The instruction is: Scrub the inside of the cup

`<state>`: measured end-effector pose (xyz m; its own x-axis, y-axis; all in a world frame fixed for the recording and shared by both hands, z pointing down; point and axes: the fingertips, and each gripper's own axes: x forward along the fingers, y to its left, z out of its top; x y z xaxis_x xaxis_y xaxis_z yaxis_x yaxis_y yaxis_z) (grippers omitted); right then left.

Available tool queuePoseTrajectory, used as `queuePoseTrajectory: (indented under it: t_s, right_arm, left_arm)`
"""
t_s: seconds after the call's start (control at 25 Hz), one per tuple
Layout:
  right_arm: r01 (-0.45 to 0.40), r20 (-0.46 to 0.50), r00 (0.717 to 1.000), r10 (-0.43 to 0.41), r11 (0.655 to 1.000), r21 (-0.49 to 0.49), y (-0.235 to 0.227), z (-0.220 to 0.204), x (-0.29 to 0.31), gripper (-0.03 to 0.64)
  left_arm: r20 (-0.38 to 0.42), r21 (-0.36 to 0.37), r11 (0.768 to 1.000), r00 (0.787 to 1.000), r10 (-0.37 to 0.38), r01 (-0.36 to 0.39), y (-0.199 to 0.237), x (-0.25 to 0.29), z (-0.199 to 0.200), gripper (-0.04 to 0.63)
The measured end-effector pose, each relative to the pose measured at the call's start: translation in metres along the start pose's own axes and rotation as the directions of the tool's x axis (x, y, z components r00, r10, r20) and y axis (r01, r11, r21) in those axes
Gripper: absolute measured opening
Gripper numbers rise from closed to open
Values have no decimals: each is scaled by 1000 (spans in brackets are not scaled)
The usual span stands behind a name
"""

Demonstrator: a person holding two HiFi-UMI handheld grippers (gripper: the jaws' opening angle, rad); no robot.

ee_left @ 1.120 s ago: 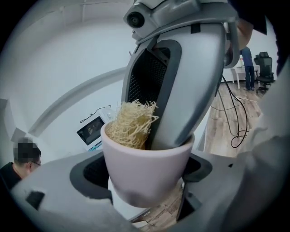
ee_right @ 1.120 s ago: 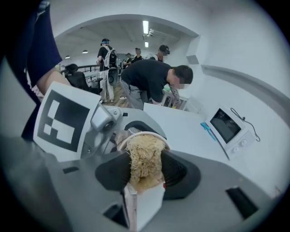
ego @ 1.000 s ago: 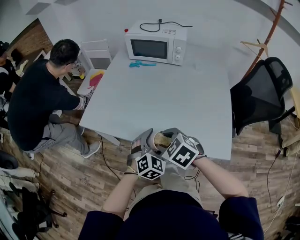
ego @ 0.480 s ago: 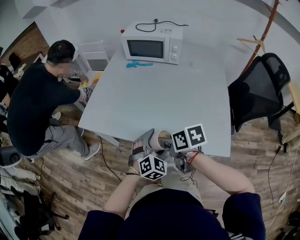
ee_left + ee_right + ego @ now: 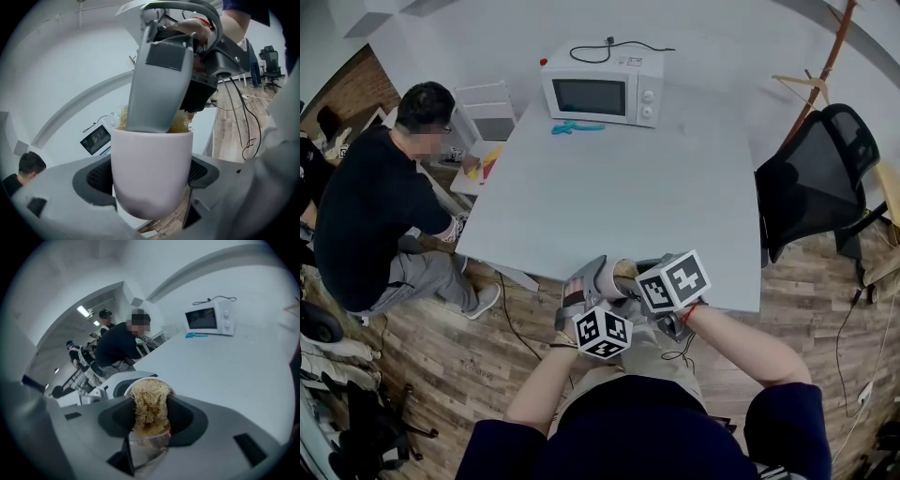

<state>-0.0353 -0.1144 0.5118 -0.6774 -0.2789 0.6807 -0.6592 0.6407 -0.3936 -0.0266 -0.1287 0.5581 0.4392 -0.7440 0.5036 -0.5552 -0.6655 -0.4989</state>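
Note:
In the left gripper view a pale cup (image 5: 152,161) sits upright between the jaws of my left gripper (image 5: 150,177), which is shut on it. My right gripper (image 5: 161,79) comes down from above and pushes a yellowish fibre scrubber (image 5: 182,124) into the cup's mouth. The right gripper view shows the scrubber (image 5: 149,404) clamped in my right gripper (image 5: 150,417), with the cup's rim (image 5: 142,379) around it. In the head view both grippers meet at the table's near edge, around the cup (image 5: 624,272). The cup's inside is hidden.
The white table (image 5: 619,187) carries a microwave (image 5: 602,82) and a small blue object (image 5: 564,127) at its far end. A person in black (image 5: 380,211) sits at the left. A black office chair (image 5: 816,183) stands at the right.
My right gripper has twisted and shifted over the cup: its marker cube rose to the right, then dropped back a little. The cup and left gripper stayed put. The seated person moved an arm.

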Motion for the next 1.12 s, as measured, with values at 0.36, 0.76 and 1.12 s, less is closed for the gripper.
queuePoseTrajectory:
  t_s: [0.36, 0.76, 1.12]
  right_arm:
    - [-175, -174, 983, 53, 537, -825, 33, -13, -6, 176]
    - [-204, -212, 977, -11, 230, -952, 35, -26, -3, 176]
    - [-180, -183, 983, 33, 408, -895, 16, -3, -2, 176]
  left_arm:
    - [54, -45, 990, 990, -132, 134, -19, -8, 4, 433]
    - [70, -54, 978, 977, -200, 204, -28, -7, 5, 433]
    - [67, -95, 976, 980, -189, 195, -14, 18, -11, 433]
